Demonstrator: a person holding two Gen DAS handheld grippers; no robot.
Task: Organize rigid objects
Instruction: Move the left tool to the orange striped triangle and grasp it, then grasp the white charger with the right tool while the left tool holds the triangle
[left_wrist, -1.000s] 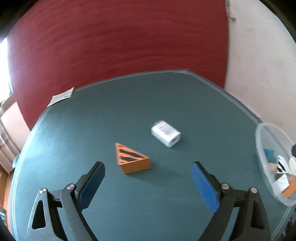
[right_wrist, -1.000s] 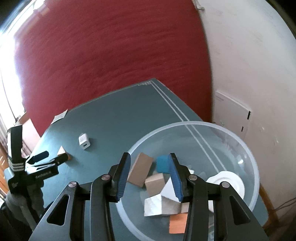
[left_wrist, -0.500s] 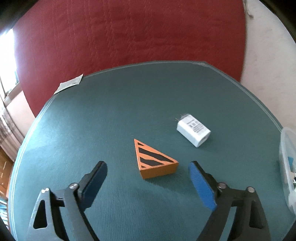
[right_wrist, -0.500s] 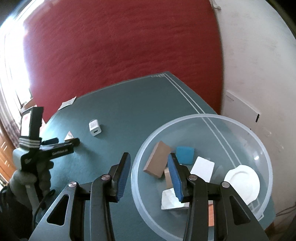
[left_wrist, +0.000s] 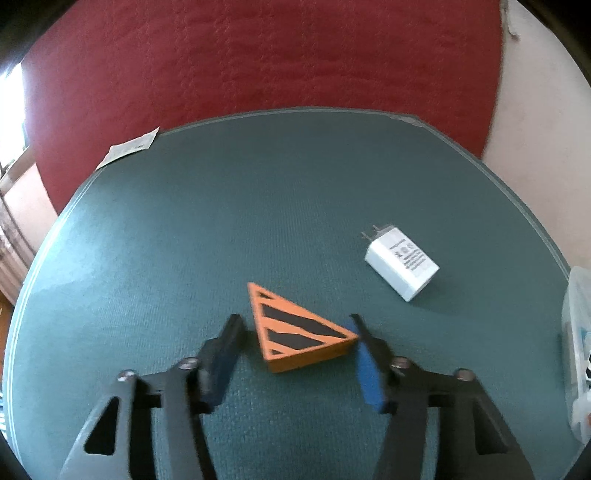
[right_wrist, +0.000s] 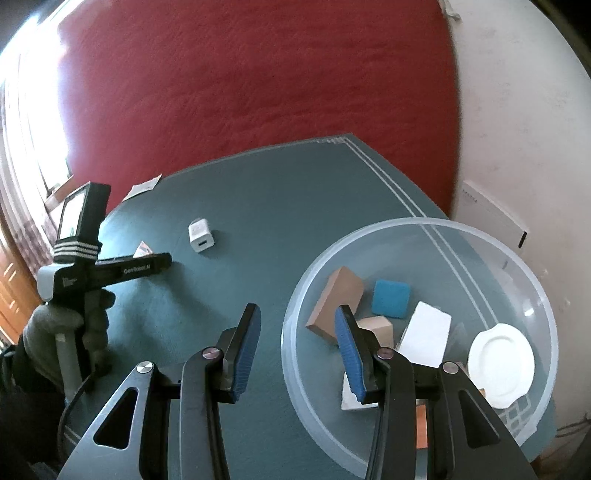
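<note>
An orange wedge block with black stripes (left_wrist: 295, 332) lies on the green table (left_wrist: 258, 203). My left gripper (left_wrist: 294, 319) straddles it and its jaws are closing: the right fingertip touches the wedge's right corner, while a small gap remains at the left finger. A white charger (left_wrist: 402, 264) lies to the right, behind the wedge. My right gripper (right_wrist: 297, 310) hovers over the near left rim of the clear plastic bowl (right_wrist: 406, 223), partly open and empty. In the right wrist view the left gripper (right_wrist: 147, 264) hides most of the wedge (right_wrist: 142, 251).
The bowl holds a brown block (right_wrist: 336, 299), a blue square (right_wrist: 390, 298), a white card (right_wrist: 424, 334), a small white plate (right_wrist: 500, 365) and other pieces. A paper slip (left_wrist: 129, 147) lies at the table's far left edge. Red carpet lies beyond the table.
The left jaws have narrowed from wide open to close around the wedge, and the gripper has come nearer to it. The right gripper has drifted left, from over the bowl to its rim.
</note>
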